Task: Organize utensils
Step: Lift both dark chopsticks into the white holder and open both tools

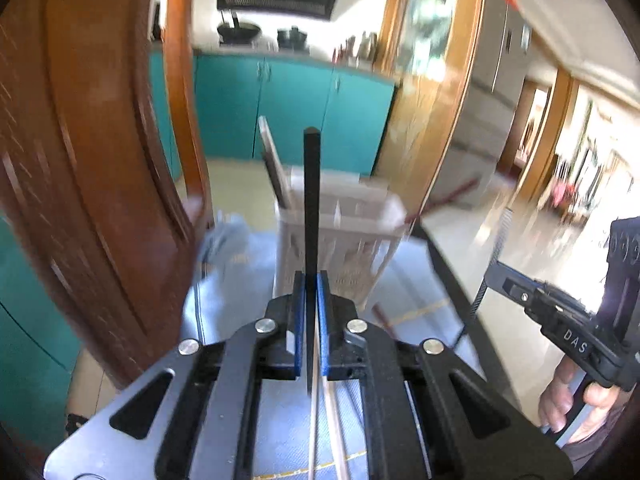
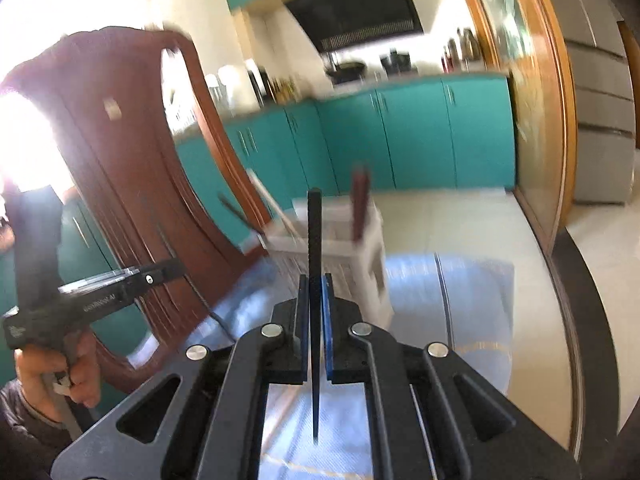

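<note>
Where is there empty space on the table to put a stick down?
Bare blue cloth lies right of the white utensil basket, toward the table's dark edge. Left of the basket, by the wooden chair, it is crowded.

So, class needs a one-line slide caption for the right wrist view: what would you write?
Right gripper shut on a black chopstick, pointing toward a white utensil caddy on a blue cloth.

A utensil holder [image 2: 340, 248] stands on the cloth [image 2: 460, 304] covering the worktop [image 2: 584, 320], a chair [image 2: 132, 184] to its left, cabinets [image 2: 420, 136] far behind.
</note>
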A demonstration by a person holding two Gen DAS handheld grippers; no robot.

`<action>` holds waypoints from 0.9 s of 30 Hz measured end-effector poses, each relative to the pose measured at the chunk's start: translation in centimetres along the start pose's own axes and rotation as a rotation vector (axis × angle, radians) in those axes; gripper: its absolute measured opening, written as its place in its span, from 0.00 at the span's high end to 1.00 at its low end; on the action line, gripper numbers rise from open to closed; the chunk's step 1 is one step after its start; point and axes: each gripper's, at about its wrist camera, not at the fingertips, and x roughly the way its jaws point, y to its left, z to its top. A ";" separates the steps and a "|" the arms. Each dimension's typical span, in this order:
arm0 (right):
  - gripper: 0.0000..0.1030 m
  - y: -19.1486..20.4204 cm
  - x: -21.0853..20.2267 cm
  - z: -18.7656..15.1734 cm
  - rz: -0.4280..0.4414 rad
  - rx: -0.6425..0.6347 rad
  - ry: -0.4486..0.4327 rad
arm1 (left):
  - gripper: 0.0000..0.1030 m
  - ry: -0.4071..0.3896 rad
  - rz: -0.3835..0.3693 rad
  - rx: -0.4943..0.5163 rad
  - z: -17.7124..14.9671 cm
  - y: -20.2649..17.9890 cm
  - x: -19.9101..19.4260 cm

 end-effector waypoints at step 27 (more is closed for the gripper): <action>0.94 0.3 4.1 6.3 -0.201 -0.028 -0.274 | 0.94 -0.227 0.069 -0.108 7.2 1.2 6.2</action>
